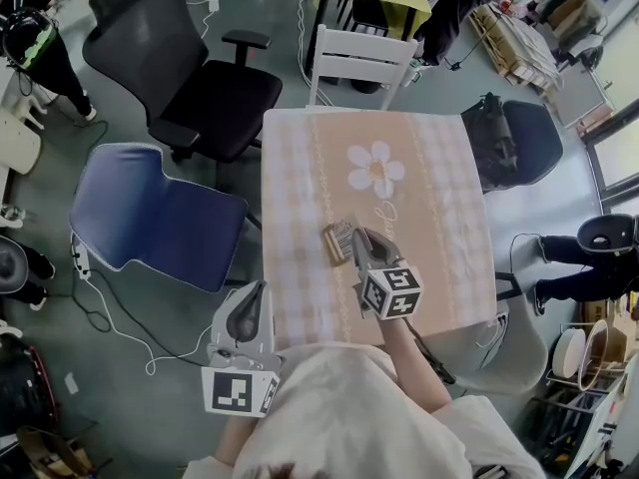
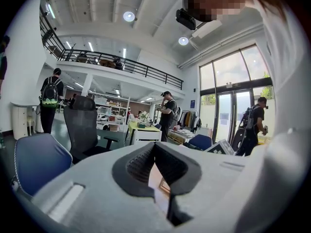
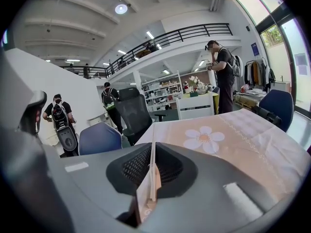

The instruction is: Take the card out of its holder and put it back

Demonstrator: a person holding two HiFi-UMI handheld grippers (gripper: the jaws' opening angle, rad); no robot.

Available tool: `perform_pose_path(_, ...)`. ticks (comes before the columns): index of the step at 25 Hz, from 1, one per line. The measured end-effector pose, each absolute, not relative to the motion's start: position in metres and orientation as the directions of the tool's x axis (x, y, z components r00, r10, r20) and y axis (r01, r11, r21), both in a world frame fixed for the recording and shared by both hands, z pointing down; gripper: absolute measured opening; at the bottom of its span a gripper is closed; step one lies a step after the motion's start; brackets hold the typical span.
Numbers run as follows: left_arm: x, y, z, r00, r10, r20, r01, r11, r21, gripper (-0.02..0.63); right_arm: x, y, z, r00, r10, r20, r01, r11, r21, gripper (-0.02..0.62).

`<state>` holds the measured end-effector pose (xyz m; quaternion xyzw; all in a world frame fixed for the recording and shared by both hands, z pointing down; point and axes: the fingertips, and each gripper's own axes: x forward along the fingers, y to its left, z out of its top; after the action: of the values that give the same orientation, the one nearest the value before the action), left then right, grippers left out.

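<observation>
A table under a pink checked cloth (image 1: 419, 168) with a white flower print fills the middle of the head view. Near its front left, my right gripper (image 1: 356, 245) is shut on a thin pale card (image 1: 342, 236), next to a small brown holder (image 1: 332, 245) on the cloth. In the right gripper view the card (image 3: 151, 176) stands edge-on between the pads, and the gripper (image 3: 153, 149) points along the table. My left gripper (image 1: 257, 289) hangs off the table's left edge by my body. Its jaws (image 2: 154, 147) meet at the tips with nothing between them.
A blue chair (image 1: 150, 213) and a black office chair (image 1: 180, 58) stand left of the table. A white chair (image 1: 359, 58) is at its far side and a dark chair (image 1: 524, 138) at its right. Cables lie on the floor at left. People stand around the room.
</observation>
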<state>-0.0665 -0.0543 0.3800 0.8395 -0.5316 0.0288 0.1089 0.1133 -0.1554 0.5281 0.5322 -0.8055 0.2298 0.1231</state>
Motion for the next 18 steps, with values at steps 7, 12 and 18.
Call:
perform_pose_path(7, -0.065, -0.054, 0.377, 0.438, -0.885, 0.155, -0.896, -0.417, 0.149, 0.0, 0.117, -0.153, 0.518, -0.4, -0.81, 0.429, -0.915, 0.33, -0.23, 0.015)
perform_pose_path(12, -0.065, -0.053, 0.376, 0.441, -0.886, 0.147, -0.895, -0.422, 0.143, 0.0, 0.119, -0.151, 0.515, -0.398, -0.817, 0.417, -0.916, 0.33, -0.228, 0.015)
perform_pose_path(18, -0.065, -0.052, 0.374, 0.444, -0.885, 0.142, -0.894, -0.426, 0.14, 0.0, 0.118, -0.152, 0.508, -0.399, -0.822, 0.406, -0.916, 0.335, -0.223, 0.015)
